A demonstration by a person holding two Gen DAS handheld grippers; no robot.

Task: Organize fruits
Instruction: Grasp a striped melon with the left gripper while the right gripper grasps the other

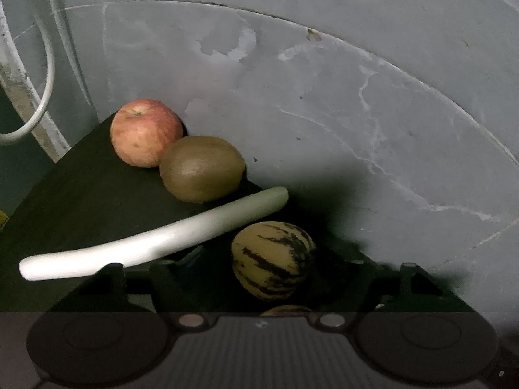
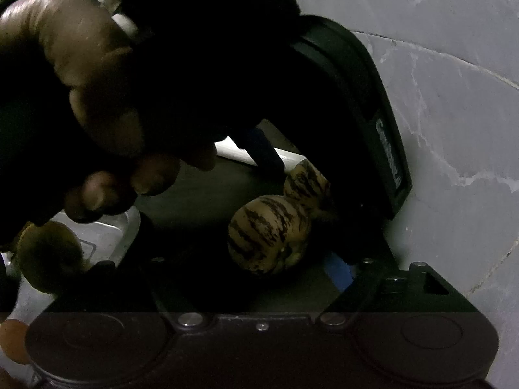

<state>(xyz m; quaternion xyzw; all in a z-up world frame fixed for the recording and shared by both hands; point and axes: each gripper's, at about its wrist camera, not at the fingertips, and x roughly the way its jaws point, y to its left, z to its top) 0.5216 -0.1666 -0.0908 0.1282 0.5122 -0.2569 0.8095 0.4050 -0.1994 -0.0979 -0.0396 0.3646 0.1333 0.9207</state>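
In the left wrist view a red apple (image 1: 146,133), a brown kiwi (image 1: 201,168) and a long white vegetable (image 1: 155,243) lie on a dark surface (image 1: 81,201). A striped yellow melon (image 1: 272,261) sits between the jaws of my left gripper (image 1: 269,278), which stand wide apart around it. In the right wrist view two striped melons (image 2: 269,236) (image 2: 306,183) lie side by side. My right gripper (image 2: 259,275) is open around the nearer one. The left gripper's body (image 2: 356,113) and a hand (image 2: 81,81) block much of that view.
A grey marbled wall (image 1: 356,97) stands right behind the fruits. A white cable (image 1: 45,74) hangs at the left. In the right wrist view a clear plastic container (image 2: 103,233) and a round brownish fruit (image 2: 48,256) sit at lower left.
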